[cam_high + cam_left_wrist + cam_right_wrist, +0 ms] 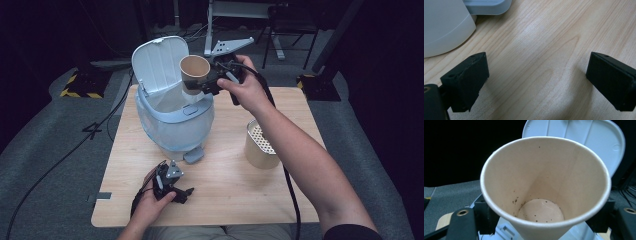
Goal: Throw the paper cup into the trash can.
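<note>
A tan paper cup [194, 70] hangs upright over the open mouth of a light blue pedal bin [175, 122], whose lid [159, 62] stands raised behind it. My right gripper [197, 86] is shut on the cup's lower wall. In the right gripper view the cup [544, 182] holds only dark specks at its bottom, with a black jaw on each side and the lid [584, 135] behind. Near the table's front edge my left gripper [186, 192] rests open. In its own view the left gripper [536, 80] has bare wood between its jaws, and the bin's base [444, 27] is at top left.
A tan cylinder with a perforated top [260, 145] stands on the wooden table [225, 190], right of the bin and under my right forearm. The bin's pedal [194, 156] juts toward the left gripper. Cables [60, 160] run over the grey floor at the left.
</note>
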A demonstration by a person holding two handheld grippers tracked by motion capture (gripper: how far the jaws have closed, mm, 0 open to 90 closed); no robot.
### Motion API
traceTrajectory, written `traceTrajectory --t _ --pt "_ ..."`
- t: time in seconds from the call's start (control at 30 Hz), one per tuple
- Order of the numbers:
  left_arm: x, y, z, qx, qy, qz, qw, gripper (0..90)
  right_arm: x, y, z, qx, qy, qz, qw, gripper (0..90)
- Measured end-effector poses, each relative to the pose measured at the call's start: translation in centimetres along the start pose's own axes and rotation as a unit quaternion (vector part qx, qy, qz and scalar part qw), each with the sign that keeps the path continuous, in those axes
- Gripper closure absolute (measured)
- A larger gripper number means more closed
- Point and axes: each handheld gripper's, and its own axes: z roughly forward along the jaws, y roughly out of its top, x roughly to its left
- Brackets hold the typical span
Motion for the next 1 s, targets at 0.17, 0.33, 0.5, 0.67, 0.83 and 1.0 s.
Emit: traceTrajectory --t 0.17,0.33,0.5,0.67,0.83,1.0 --pt "0.0 0.0 0.0 0.001 0.0 0.001 1.0 5.1 0.3 -0.1 1.8 0.017 -0.001 0.006 0.9998 26.5" --pt "0.0 0.0 0.0 0.0 0.0 0.0 1.0 5.1 0.5 -0.3 3.4 0.051 -0.004 0.006 0.9987 26.5" --pt "0.0 0.0 0.0 0.001 0.0 0.001 1.0 5.1 0.3 -0.7 4.4 0.076 0.004 0.014 0.997 26.1" --pt "0.0 0.0 0.0 0.001 0.0 0.002 1.0 5.1 0.2 -1.3 5.1 0.079 -0.003 -0.006 0.9968 14.1" --pt "0.0 0.0 0.0 0.001 0.0 0.001 1.0 5.1 0.5 -1.3 4.9 0.059 -0.022 -0.006 0.998 16.0" --pt "0.0 0.0 0.0 0.001 0.0 0.001 1.0 5.1 0.4 -1.1 3.3 0.045 -0.021 -0.002 0.9988 15.3"
